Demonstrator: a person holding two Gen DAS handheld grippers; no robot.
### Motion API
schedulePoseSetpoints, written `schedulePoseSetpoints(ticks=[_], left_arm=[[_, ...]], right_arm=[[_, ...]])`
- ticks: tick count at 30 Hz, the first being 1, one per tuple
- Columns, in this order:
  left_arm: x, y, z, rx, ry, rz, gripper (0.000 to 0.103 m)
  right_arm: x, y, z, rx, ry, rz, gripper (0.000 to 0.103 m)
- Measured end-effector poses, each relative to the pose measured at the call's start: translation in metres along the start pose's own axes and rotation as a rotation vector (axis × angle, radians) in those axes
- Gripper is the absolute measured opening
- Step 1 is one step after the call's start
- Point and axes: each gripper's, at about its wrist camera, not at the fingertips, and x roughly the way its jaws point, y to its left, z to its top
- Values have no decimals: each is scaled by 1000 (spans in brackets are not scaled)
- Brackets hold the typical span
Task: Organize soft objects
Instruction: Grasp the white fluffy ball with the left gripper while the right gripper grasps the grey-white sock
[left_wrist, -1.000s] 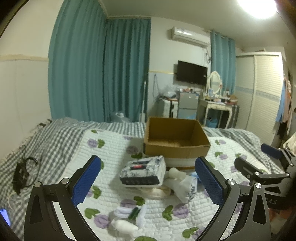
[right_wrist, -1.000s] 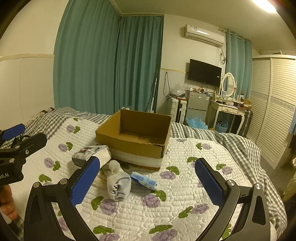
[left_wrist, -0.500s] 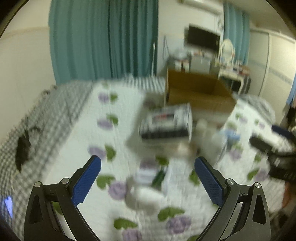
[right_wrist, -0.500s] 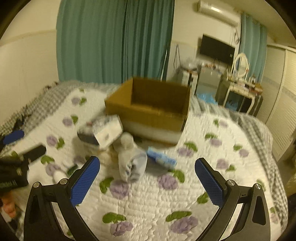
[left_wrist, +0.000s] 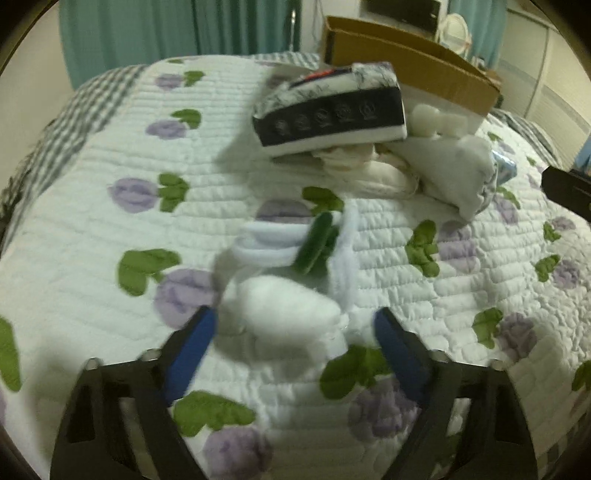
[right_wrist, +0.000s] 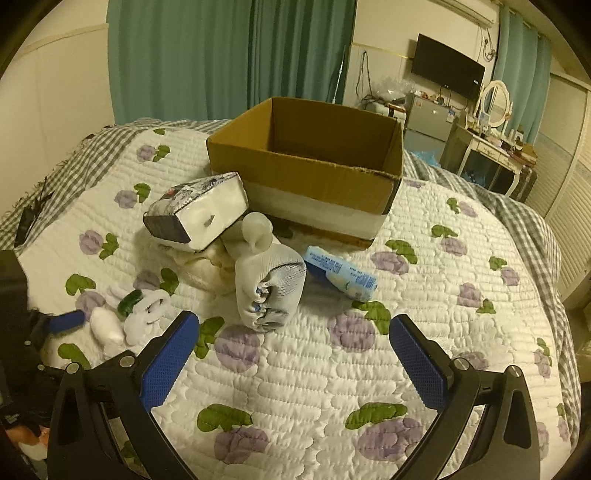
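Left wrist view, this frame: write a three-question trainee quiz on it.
1. True or false: the left gripper is shut on the white wad.
2. Which lies nearest the left gripper? A) box B) white wad C) blue packet
3. Fill in: the tissue pack sits propped on a heap of pale ____.

Key: 1 false, its jaws stand open around the wad; 2 B; 3 cloth.
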Motion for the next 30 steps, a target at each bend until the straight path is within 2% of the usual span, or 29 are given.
schedulePoseSetpoints(ticks=[2, 4, 12, 18, 20, 21, 22, 23, 26, 30], left_arm=[[3, -2, 1, 7, 16, -15, 65], [2, -3, 1, 24, 15, -31, 44], [-32, -3, 6, 39, -83, -71, 40], [-50, 2, 17, 30, -146, -70, 40], [-54, 3, 20, 28, -158, -69, 40], [-56, 2, 22, 30, -165, -68, 40], [-56, 4, 24, 32, -169, -69, 40], [-57, 3, 25, 35, -174, -68, 40], [-63, 0, 27, 40, -186, -62, 40], [-71, -6, 28, 55, -198, -50, 40]], right_arm=[[2, -1, 0, 8, 4, 7, 103], [4, -2, 1, 16, 7, 18, 103], [29, 1, 7, 26, 56, 76, 98], [58, 3, 17, 35, 99, 94, 87], [69, 6, 21, 24, 112, 91, 70], [72, 6, 22, 21, 118, 93, 66], [77, 6, 23, 22, 130, 98, 56], [80, 5, 24, 27, 137, 98, 51], [79, 2, 22, 42, 139, 123, 45], [59, 6, 16, 25, 135, 129, 41]])
